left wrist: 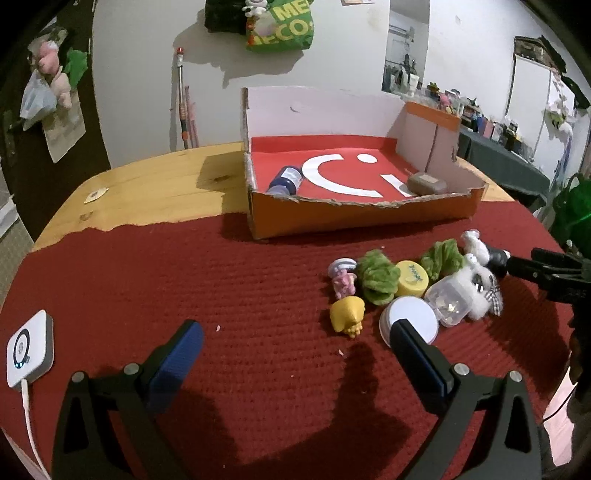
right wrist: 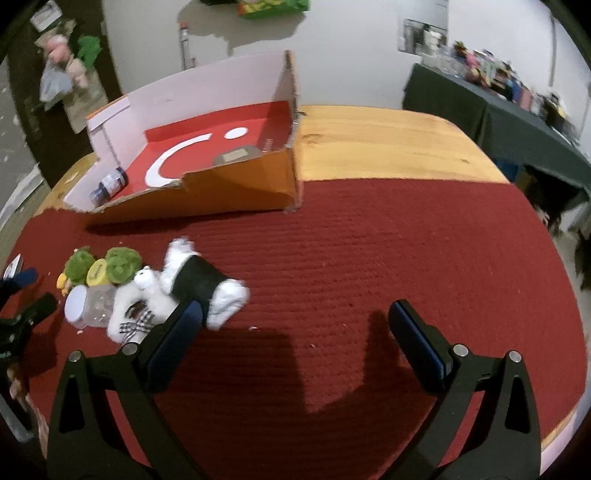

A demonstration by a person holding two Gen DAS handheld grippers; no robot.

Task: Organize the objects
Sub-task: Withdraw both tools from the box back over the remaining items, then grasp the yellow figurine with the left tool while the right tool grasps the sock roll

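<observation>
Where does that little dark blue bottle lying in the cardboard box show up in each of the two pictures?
Left wrist view: the blue bottle lies centre-left, in the box's near left corner.
Right wrist view: the blue bottle is at upper left, at the box's left end.
Shared landmark: the white smile mark on the box's red floor.

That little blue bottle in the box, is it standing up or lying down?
Lying down. The blue bottle rests on its side on the red floor of the cardboard box, near a corner; the right wrist view shows the same.

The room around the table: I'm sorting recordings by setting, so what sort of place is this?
Probably a lived-in home room, perhaps used for storage or crafts. A wooden table with a red cloth holds small toys; bags hang on the wall; a cluttered side table stands behind.
</observation>
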